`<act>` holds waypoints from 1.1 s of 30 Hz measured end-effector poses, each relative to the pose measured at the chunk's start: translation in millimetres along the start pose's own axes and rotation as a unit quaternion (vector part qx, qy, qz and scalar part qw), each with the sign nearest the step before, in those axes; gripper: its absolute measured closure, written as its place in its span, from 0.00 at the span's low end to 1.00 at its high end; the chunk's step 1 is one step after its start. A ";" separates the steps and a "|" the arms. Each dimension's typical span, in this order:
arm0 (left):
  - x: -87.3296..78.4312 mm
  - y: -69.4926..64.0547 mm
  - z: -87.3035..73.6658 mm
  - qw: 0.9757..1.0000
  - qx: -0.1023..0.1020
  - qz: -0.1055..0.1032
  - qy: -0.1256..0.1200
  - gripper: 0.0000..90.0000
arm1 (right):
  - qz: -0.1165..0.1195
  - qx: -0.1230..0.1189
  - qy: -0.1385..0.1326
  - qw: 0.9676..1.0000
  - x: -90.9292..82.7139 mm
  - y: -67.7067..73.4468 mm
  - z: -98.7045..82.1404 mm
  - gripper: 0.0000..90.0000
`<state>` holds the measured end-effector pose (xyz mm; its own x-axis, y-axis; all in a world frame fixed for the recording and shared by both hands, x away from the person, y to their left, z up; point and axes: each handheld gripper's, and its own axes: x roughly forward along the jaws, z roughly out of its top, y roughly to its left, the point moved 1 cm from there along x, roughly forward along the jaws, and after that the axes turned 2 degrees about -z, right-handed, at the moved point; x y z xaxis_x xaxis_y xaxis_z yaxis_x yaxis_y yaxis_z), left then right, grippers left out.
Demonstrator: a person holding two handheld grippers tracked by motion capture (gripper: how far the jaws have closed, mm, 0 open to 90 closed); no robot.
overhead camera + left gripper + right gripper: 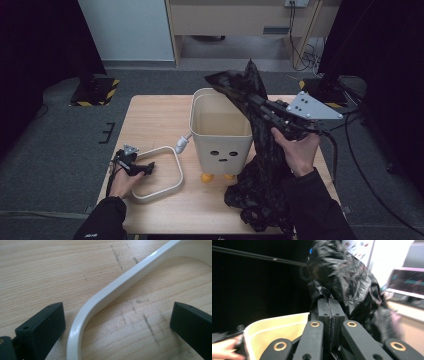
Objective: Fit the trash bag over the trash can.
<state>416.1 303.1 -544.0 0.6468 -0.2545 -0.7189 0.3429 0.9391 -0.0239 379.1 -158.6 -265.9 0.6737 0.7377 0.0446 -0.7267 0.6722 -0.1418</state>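
A cream waste bin (221,131) with a small face on its front stands mid-table on orange feet. My right gripper (252,97) is raised over the bin's right rim, shut on a crumpled black plastic bag (260,175). The bag hangs from the jaws down to the table at the right. In the right gripper view the jaws are pressed together on the black bag (347,285) above the bin's rim (274,323). My left gripper (148,169) rests on the table at the left, open, its jaws either side of a white rounded frame (165,172). That frame's bar (117,287) passes between the pads.
The wooden table (155,120) has bare surface at the back left. A small white part (182,143) lies between the frame and the bin. Dark stands (92,87) with striped bases sit on the floor beyond the table, and cables (305,55) trail at the back right.
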 end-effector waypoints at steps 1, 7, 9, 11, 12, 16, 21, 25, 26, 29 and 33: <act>0.0 0.0 0.0 1.000 0.000 0.000 0.000 0.00 | 0.011 0.005 0.009 1.000 3.8 3.7 -4.1 1.00; 0.0 0.0 0.0 1.000 0.000 0.000 0.000 0.00 | 0.051 0.014 0.062 0.997 18.2 17.5 -17.5 0.99; 0.0 0.0 0.0 1.000 0.000 0.000 0.000 0.00 | 0.058 0.013 0.084 0.995 21.5 19.4 -21.0 0.99; 0.0 0.0 0.0 1.000 0.000 0.000 0.000 0.00 | 0.055 0.015 0.097 0.994 22.2 19.7 -22.5 0.97; 0.0 0.0 0.0 1.000 0.000 0.000 0.000 0.00 | 0.059 0.017 0.106 0.993 22.4 19.7 -23.2 0.96; 0.0 0.0 0.0 1.000 0.000 0.000 0.000 0.00 | 0.073 0.017 0.122 0.990 22.6 20.3 -24.4 0.85; 0.0 0.0 0.0 1.000 0.000 0.000 0.000 0.00 | 0.092 0.033 0.109 0.989 17.5 21.7 -20.6 0.72; 0.0 0.0 0.0 1.000 0.000 0.000 0.000 0.00 | 0.095 0.045 0.074 0.992 6.0 19.4 -11.2 0.66; 0.0 0.0 0.0 1.000 0.000 0.000 0.000 0.00 | 0.092 0.046 0.067 0.992 3.4 17.9 -9.2 0.65; 0.0 0.0 0.0 1.000 0.000 0.000 0.000 0.00 | 0.069 0.051 0.041 0.996 -6.6 8.8 -0.8 0.62; 0.1 0.0 0.1 1.000 0.000 0.000 0.000 0.00 | 0.041 0.036 0.049 0.997 -10.3 1.9 0.6 0.77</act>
<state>416.3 303.0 -544.0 0.6468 -0.2546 -0.7189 0.3431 0.9390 -0.0239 370.7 -164.8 -266.1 0.6195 0.7826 -0.0621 -0.7849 0.6158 -0.0691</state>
